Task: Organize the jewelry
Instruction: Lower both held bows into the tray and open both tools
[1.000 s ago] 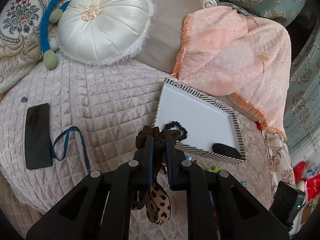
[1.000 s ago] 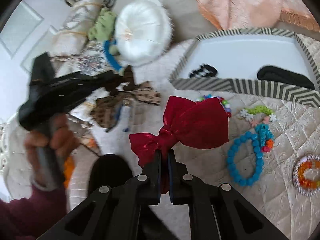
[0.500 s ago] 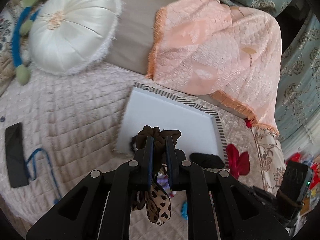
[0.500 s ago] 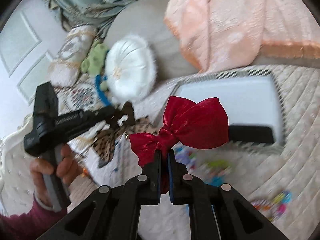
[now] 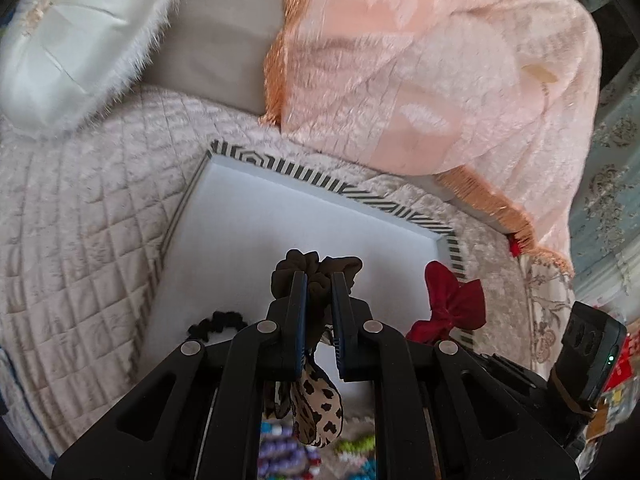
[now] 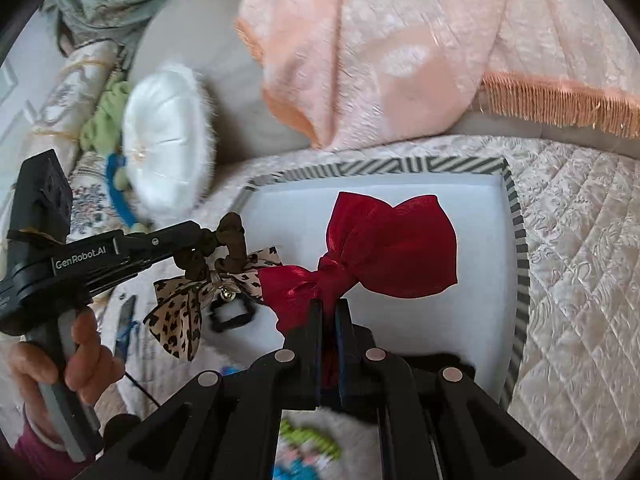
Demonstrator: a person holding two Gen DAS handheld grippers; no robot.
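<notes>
Task status: part done. Sorting into striped tray [image 5: 400, 202] under way; loose beaded pieces [image 5: 280, 446] remained on quilted bed [image 5: 80, 216] near the tray's near edge, blurred, count uncertain.

Left claw [image 5: 319, 280]: narrow, clamped on brown scrunchie with leopard bow [image 5: 316, 404], held above tray's near-left part, not yet set down.

Right claw [image 6: 328, 308]: narrow, clamped on knot of red satin bow [image 6: 384, 244], held above tray's middle, not yet released.

Tray contents: black scrunchie [image 5: 216, 322] at near-left; dark flat item [image 6: 448, 360] at near edge, largely hidden behind the right claw, kind uncertain. Remaining floor white and bare.

Left to do, by estimate: lowering and release of both bows, then collection of the beaded pieces.
</notes>
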